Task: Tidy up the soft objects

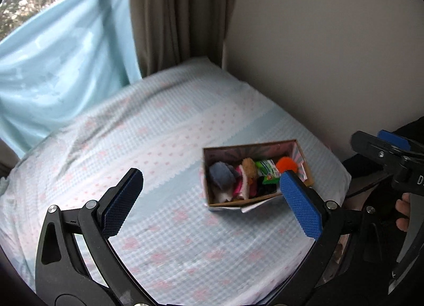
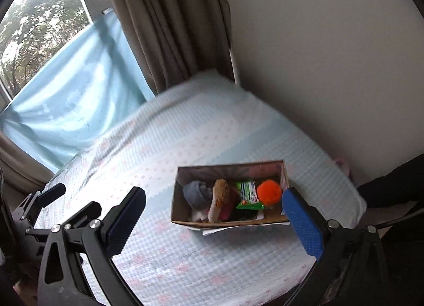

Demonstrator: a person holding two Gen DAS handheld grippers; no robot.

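A cardboard box [image 1: 209, 173] [image 2: 177, 208] sits on the bed's right side. It holds a grey sock bundle [image 1: 221, 175] [image 2: 197, 193], a tan plush piece [image 1: 249, 165] [image 2: 221, 192], a green packet [image 1: 267, 169] [image 2: 249, 194] and an orange pompom [image 1: 287, 164] [image 2: 269, 190]. My left gripper [image 1: 212, 197] is open and empty, above the bed in front of the box. My right gripper [image 2: 213, 216] is open and empty, just in front of the box. The right gripper also shows at the right edge of the left wrist view [image 1: 381, 147].
The bed [image 1: 159, 134] [image 2: 198, 126] has a light blue checked sheet with pink marks. A brown curtain [image 1: 175, 14] [image 2: 169, 20], a blue cloth [image 1: 61, 62] over the window and a plain wall [image 1: 331, 41] stand behind it. The bed's edge drops off at the right.
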